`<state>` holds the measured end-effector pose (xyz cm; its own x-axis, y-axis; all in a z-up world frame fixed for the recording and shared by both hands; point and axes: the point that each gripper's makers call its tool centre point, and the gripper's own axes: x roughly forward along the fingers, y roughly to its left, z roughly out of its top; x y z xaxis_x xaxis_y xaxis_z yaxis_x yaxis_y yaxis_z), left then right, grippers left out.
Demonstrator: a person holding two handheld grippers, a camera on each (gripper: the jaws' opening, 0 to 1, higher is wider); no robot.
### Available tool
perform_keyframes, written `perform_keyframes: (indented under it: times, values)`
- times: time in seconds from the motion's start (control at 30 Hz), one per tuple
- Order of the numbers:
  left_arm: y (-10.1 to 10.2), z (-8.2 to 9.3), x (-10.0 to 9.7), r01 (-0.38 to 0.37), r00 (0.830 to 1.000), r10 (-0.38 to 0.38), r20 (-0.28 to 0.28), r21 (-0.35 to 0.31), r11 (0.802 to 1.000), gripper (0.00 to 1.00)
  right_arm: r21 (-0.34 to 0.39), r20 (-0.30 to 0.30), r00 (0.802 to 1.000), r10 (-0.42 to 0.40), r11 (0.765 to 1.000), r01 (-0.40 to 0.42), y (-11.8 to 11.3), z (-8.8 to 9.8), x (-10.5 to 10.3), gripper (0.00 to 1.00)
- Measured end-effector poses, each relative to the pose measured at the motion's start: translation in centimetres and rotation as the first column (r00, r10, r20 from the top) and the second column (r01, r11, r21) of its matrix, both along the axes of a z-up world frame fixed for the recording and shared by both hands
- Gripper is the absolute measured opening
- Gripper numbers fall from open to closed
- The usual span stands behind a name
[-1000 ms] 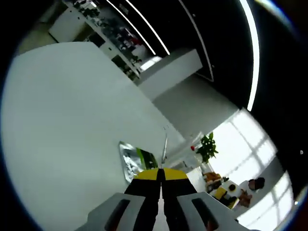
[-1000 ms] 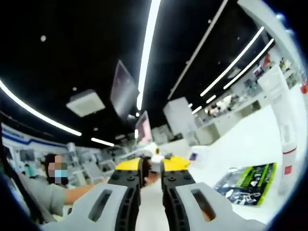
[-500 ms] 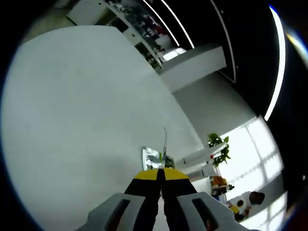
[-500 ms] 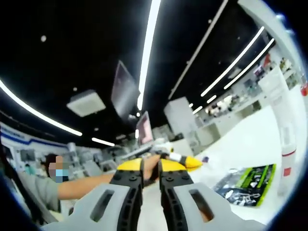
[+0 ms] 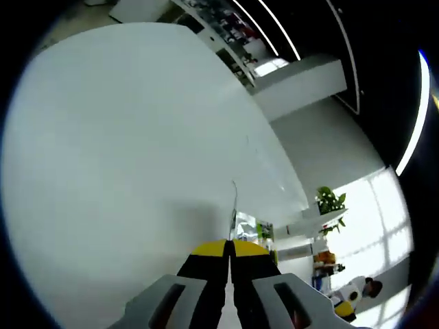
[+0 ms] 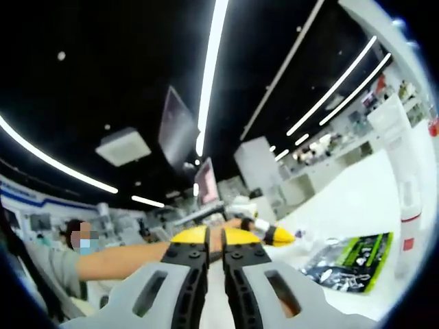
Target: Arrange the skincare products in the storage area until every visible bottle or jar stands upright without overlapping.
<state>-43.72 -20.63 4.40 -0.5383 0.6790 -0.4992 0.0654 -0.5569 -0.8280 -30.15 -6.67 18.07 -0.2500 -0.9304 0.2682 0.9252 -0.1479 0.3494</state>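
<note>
In the left gripper view my left gripper has its yellow-tipped jaws pressed together, and a thin pale strip rises from between them, edge-on. Just past the tips a green and silver sachet lies on the white table. In the right gripper view my right gripper is shut with nothing in it. Beyond it the left gripper reaches in on a person's arm. A green and black sachet lies flat at the right. A tall white tube with a red band stands beside it.
The white table runs to a far edge with shelves of goods behind it. A potted plant and a seated person are off past the table's end. A small red object sits at the right edge.
The left camera has swung, so the sachet now sits close behind the jaw tips. The right jaws have closed their gap. In the right view the left gripper has moved rightwards.
</note>
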Motion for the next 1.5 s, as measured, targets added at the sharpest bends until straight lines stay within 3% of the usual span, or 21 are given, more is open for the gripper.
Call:
perform_keyframes:
  times: [0.07,0.37,0.63,0.8,1.0,1.2,1.5]
  values:
    - [0.7,-0.3,0.6,0.04,0.999,-0.04,0.023,0.008,0.999,0.01,-0.003,0.019,1.0,0.012,1.0,-0.012,-0.2,-0.2,-0.1,0.05]
    - [0.8,-0.9,1.5,0.018,1.0,-0.017,0.019,-0.048,0.999,0.01,0.012,-0.004,1.0,-0.003,1.0,0.003,-0.1,-0.2,0.1,0.05]
    - [0.9,-1.8,2.0,0.033,0.999,-0.04,-0.033,-0.19,0.981,0.04,0.01,-0.01,1.0,-0.001,1.0,0.001,0.0,-0.2,0.2,0.06]
    - [0.9,-1.7,1.7,0.01,0.999,-0.02,-0.051,-0.197,0.98,0.06,0.01,-0.015,1.0,0.004,1.0,-0.004,0.0,-0.1,0.5,0.06]
    - [1.5,-1.9,2.7,0.004,0.998,-0.016,-0.054,-0.214,0.977,0.11,0.015,-0.029,1.0,-0.008,1.0,0.008,0.2,0.0,0.4,0.06]
    - [0.0,-1.4,1.3,-0.005,0.998,-0.009,-0.063,-0.224,0.975,0.2,0.02,-0.032,0.999,-0.009,1.0,0.01,0.1,0.0,0.4,0.06]
    - [-0.3,0.5,1.9,-0.047,0.989,0.01,-0.148,-0.25,0.967,0.25,0.016,-0.054,0.998,-0.041,0.999,0.042,0.4,0.1,0.7,0.13]
